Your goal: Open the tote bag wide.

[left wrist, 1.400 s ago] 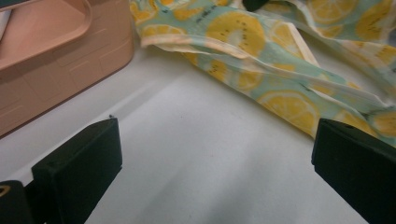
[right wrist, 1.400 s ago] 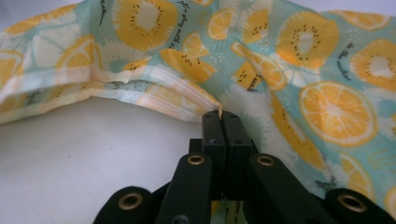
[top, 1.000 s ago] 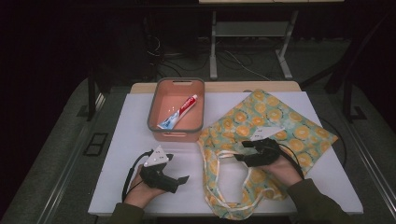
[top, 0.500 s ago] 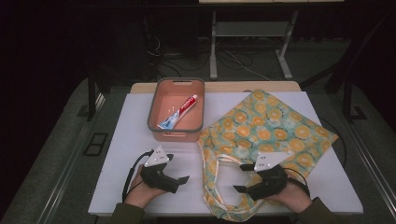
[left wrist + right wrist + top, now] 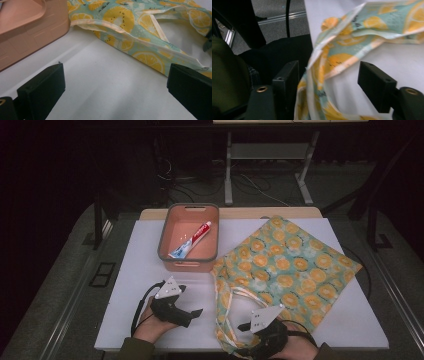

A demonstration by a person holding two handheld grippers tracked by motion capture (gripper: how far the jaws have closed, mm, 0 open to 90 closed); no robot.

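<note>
Left gripper (image 5: pixel 192 312) low on the white table (image 5: pixel 140 265), held in a hand at the near edge, jaws spread wide with only bare tabletop between them, nothing grasped. Ahead of it and to its left in the left gripper view, the wall of a salmon-pink tub (image 5: pixel 30 30); seen from the high view, that tub (image 5: pixel 165 252) stands beyond the left gripper with a red-and-white toothpaste tube (image 5: pixel 192 240) lying slantwise inside. Ahead and to the right of the left jaws, the open edge of a lemon-print tote bag (image 5: pixel 125 22), near but not touching.

Same tote bag (image 5: pixel 285 265) spread flat across the right half of the table, its pale handles (image 5: pixel 235 295) looping toward the near edge. Right gripper (image 5: pixel 242 327) at that near edge, over the bag's lower corner by the handles. In the right gripper view, jaws parted and just closed in a little, with a fold of the bag's fabric and a handle strip (image 5: pixel 319 72) hanging between them, close to the left jaw; pads not seen pressing on it, so released rather than clenched.
</note>
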